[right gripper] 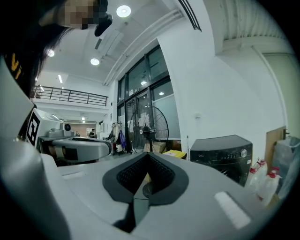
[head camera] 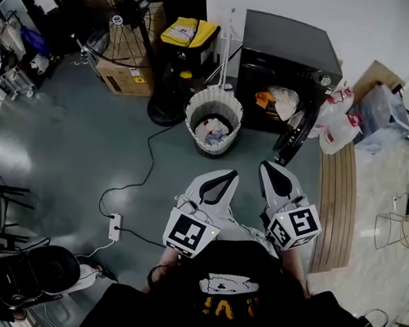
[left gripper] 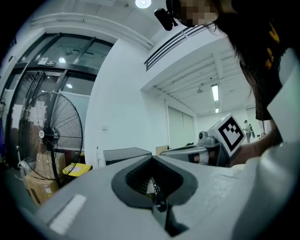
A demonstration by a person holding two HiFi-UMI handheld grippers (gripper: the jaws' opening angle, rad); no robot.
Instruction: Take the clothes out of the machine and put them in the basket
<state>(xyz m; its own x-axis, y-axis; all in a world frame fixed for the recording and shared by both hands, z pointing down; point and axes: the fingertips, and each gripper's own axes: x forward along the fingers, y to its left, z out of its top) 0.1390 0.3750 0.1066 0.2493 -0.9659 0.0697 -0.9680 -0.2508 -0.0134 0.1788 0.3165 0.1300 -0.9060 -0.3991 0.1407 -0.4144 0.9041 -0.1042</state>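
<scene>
The black machine stands at the upper right with its round door swung open. White and orange clothes show in its drum. A white slatted basket stands on the floor to its left, with several clothes inside. My left gripper and right gripper are held close to the body, well short of the basket and the machine. Both are shut with nothing between the jaws. In the right gripper view the machine stands ahead to the right.
A black pedestal fan stands left of the basket. A cable and white power strip lie on the green floor. Cardboard boxes and a yellow case stand at the back. White bottles sit right of the machine on a wooden platform.
</scene>
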